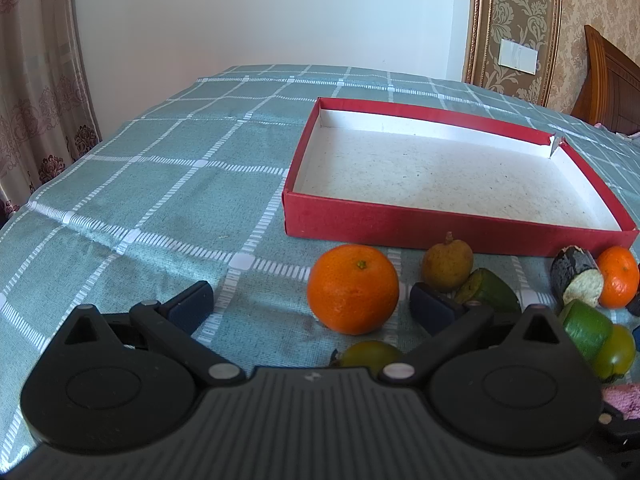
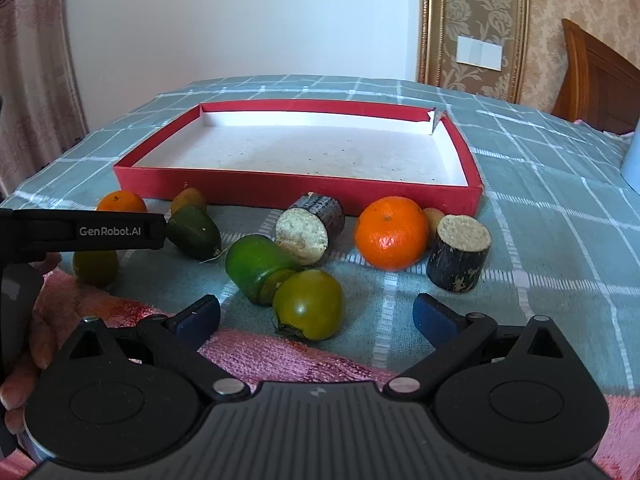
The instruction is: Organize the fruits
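Observation:
A shallow red box (image 1: pixel 440 226) (image 2: pixel 248 188) with a white empty floor lies on the checked cloth. In front of it lie fruits. In the left wrist view my open left gripper (image 1: pixel 312 304) has an orange (image 1: pixel 354 288) between its fingers, not touching; a brown pear-like fruit (image 1: pixel 448 266) and a green fruit (image 1: pixel 370 354) lie close by. In the right wrist view my open right gripper (image 2: pixel 316 316) is just before a green tomato (image 2: pixel 310 304). Beyond are a green cut piece (image 2: pixel 256 268), an orange (image 2: pixel 390 232) and two dark cane pieces (image 2: pixel 312 226) (image 2: pixel 460 254).
The left gripper's arm (image 2: pixel 108 232) crosses the right wrist view at left, over another orange (image 2: pixel 120 202) and a dark green piece (image 2: pixel 194 232). A pink towel (image 2: pixel 280 354) lies at the near edge. A pale object (image 2: pixel 632 164) stands at far right.

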The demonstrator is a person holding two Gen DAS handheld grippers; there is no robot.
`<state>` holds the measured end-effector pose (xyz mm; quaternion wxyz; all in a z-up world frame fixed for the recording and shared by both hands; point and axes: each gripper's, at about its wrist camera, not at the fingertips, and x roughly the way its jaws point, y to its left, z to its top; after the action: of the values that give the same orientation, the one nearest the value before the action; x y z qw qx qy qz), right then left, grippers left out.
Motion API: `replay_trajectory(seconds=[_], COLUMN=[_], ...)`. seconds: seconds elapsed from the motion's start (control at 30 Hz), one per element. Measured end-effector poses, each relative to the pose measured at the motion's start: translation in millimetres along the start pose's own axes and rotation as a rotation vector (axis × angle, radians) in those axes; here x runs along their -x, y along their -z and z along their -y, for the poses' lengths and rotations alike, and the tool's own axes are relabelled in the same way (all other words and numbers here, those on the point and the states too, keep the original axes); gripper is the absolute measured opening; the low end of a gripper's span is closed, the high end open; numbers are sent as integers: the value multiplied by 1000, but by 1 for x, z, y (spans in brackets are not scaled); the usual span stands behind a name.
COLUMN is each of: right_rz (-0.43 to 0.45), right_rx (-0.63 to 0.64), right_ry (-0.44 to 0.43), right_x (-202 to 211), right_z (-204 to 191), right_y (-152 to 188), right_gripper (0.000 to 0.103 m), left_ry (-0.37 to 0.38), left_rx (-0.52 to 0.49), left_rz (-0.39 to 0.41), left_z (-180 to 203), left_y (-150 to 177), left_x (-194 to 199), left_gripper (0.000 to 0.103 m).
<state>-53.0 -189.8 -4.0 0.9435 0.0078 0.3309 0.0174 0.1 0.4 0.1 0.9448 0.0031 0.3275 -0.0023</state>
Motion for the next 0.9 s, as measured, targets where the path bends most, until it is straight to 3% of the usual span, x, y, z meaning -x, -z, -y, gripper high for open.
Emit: replay_trajectory(seconds=[0.9], right_rz=[11], right_rx=[2], right_ry=[22], right_x=[0], right_z=[-2], right_y=[1], right_gripper=[103], left_ry=[0], left_rx=[0], left_rz=[0], left_z=[0], left_y=[0], left_x=[0], left_gripper=[103])
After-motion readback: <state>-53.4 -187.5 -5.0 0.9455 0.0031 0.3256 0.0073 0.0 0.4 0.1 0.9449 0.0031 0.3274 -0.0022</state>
